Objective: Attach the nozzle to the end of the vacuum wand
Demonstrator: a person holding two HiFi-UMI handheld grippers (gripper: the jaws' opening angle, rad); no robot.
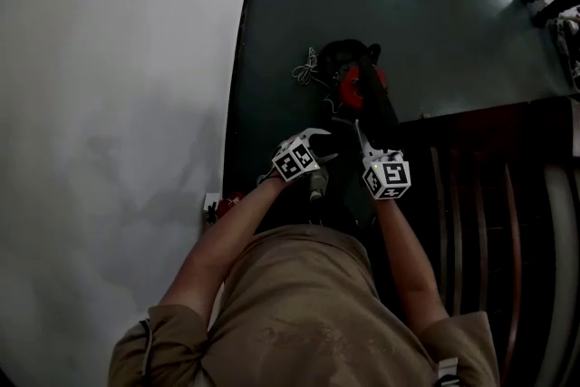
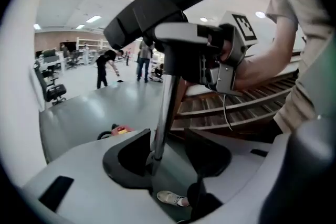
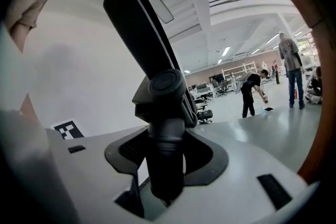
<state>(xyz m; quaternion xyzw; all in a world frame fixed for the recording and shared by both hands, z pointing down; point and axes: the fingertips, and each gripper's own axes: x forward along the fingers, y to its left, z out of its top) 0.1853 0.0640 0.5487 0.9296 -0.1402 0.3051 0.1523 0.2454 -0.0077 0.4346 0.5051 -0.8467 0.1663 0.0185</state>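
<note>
The head view is dim and underexposed, with pale glare on the dark floor [image 1: 426,32] near the top. Both gripper views are bright, lit by ceiling strip lights [image 3: 226,51]. They bow strongly and go black at the corners, and the close nozzle [image 3: 163,113] looks soft.

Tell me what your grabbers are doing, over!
Left gripper open, wand between jaws. Right gripper shut on nozzle, at wand's top. Nothing in the way seen.

A white wall [image 1: 118,104] borders a dark mat [image 1: 435,23]. Wooden slats [image 1: 507,222] lie beside it. Far off, a person [image 2: 102,70] bends down.
</note>
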